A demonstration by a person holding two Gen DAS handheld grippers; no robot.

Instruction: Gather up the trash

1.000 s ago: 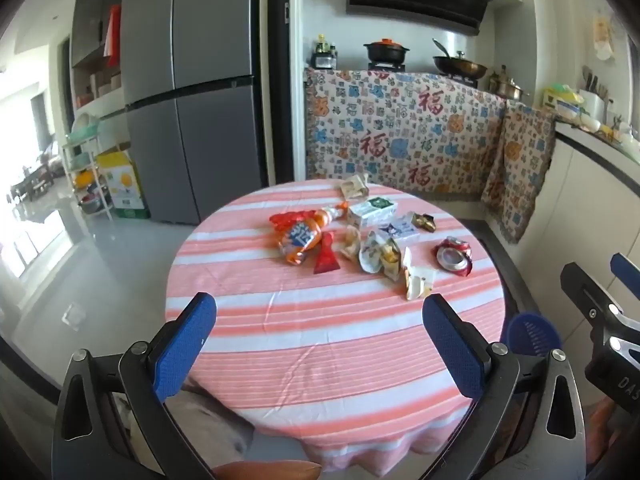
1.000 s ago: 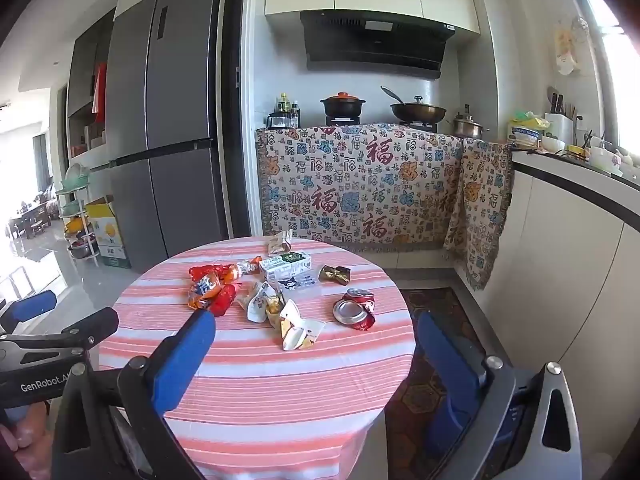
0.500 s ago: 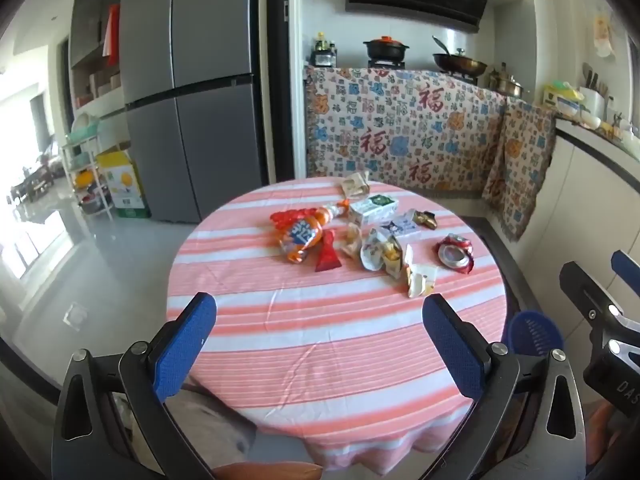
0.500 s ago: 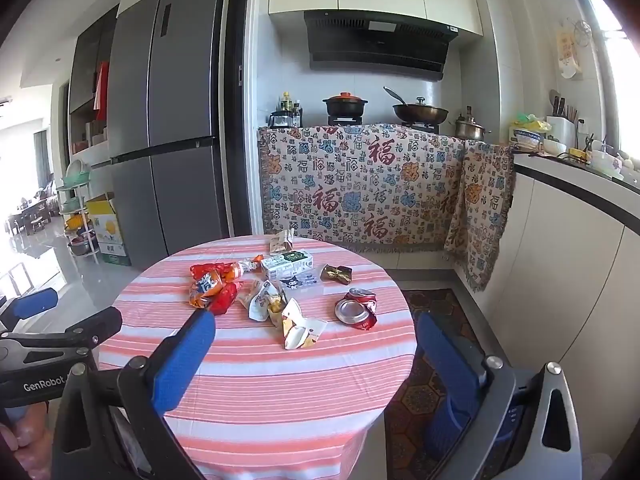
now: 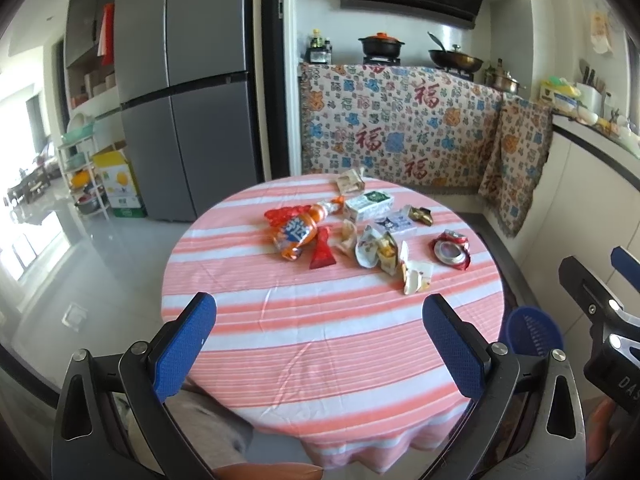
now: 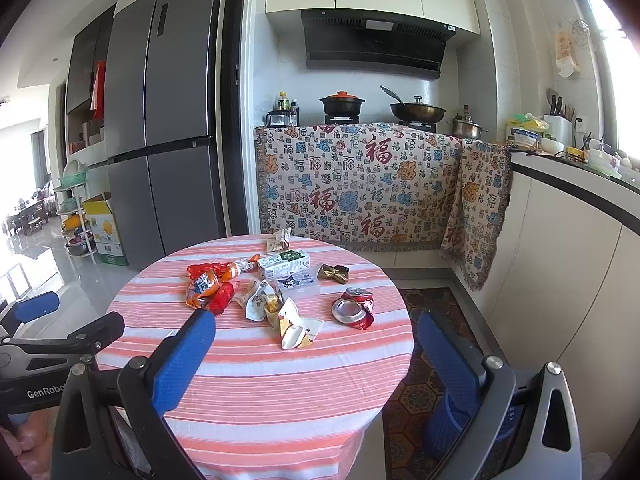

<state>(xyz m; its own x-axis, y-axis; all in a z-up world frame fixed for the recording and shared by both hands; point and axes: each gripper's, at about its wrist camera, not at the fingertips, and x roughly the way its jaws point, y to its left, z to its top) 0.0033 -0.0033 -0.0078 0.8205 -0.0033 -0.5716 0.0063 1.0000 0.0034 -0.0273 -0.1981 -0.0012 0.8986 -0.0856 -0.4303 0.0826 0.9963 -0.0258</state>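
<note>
Left wrist view: the left gripper (image 5: 319, 340) hangs at the near edge of a round table (image 5: 304, 336) draped in a pink-and-white striped cloth, its blue-padded jaws spread wide with nothing between them. To its right the right gripper (image 6: 316, 360) is likewise held above the near rim, jaws released and empty. A blue basket (image 5: 534, 330) stands on the floor just beside the table's right side, partly hidden behind the gripper frames. Past a bare band of cloth, the trash lies in a loose cluster at the middle and far half of the table: a torn white wrapper (image 5: 414, 276) nearest, a crushed red can (image 5: 451, 249) to its right, a red packet (image 5: 321, 254) touching a flattened orange bottle (image 5: 298, 232), then a small white-and-green carton (image 5: 368, 204) and a gold foil wrapper (image 5: 421, 215), with one more crumpled wrapper (image 5: 350, 181) at the far rim. Beyond stand a grey refrigerator (image 5: 188, 92) and a stove counter hung with a patterned cloth (image 5: 400, 132).
</note>
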